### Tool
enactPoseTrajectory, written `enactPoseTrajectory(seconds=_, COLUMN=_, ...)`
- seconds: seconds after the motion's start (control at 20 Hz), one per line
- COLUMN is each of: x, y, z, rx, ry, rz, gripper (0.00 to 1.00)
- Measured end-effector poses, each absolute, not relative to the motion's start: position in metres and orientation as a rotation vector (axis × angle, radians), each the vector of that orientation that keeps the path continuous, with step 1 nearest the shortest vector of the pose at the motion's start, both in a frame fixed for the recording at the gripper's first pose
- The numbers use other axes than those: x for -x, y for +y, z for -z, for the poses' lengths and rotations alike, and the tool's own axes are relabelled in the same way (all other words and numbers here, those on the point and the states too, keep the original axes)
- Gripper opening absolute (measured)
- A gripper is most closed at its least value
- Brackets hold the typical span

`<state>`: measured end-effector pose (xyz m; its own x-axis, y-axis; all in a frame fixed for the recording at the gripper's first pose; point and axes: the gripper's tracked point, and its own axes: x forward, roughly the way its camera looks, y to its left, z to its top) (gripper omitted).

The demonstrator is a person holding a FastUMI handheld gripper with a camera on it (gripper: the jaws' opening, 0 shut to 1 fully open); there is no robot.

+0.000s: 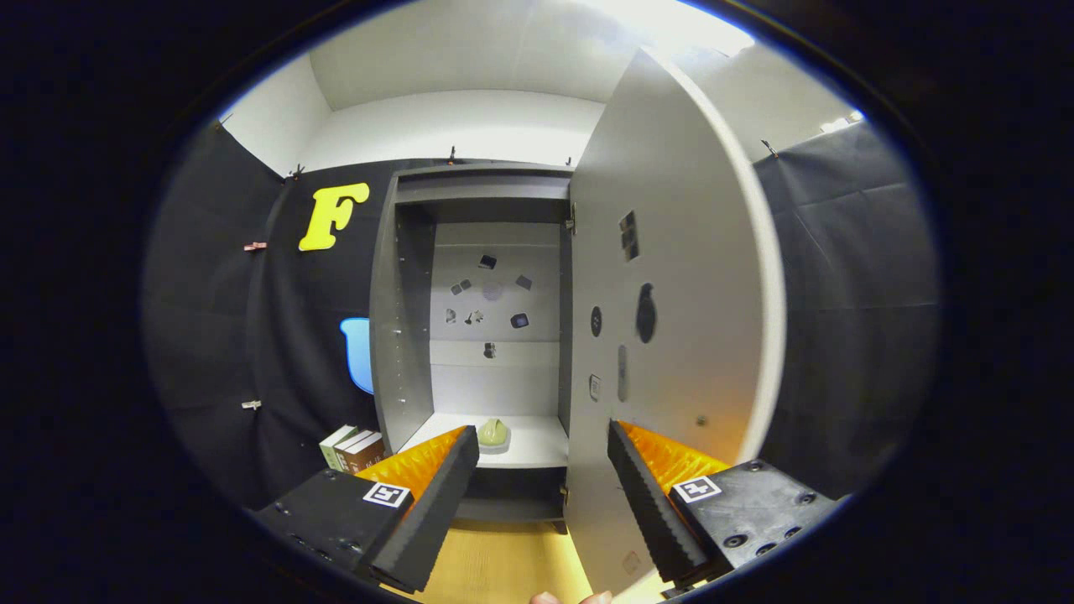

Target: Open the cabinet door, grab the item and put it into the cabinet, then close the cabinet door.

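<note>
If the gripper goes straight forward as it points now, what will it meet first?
Probably the shelf edge of the open cabinet. The open gripper aims there; the door stands right of this line, though depth is unclear.

My gripper [543, 482] has black ridged jaws backed with orange plastic. I see black screwed blocks, each carrying a square black-and-white marker.
</note>
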<state>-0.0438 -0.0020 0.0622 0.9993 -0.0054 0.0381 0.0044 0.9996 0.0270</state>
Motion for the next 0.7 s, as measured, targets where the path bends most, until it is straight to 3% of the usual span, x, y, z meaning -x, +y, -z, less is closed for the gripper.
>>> enactPoseTrajectory(seconds=0.2, x=0.084, y=-0.033, z=-0.066, rx=-0.050, ry=-0.025, rz=-0.048, gripper=0.98)
enactPoseTrajectory(seconds=0.7, x=0.093, y=-0.185, z=-0.047, rx=-0.086, ry=0.023, rz=0.168, gripper=0.97)
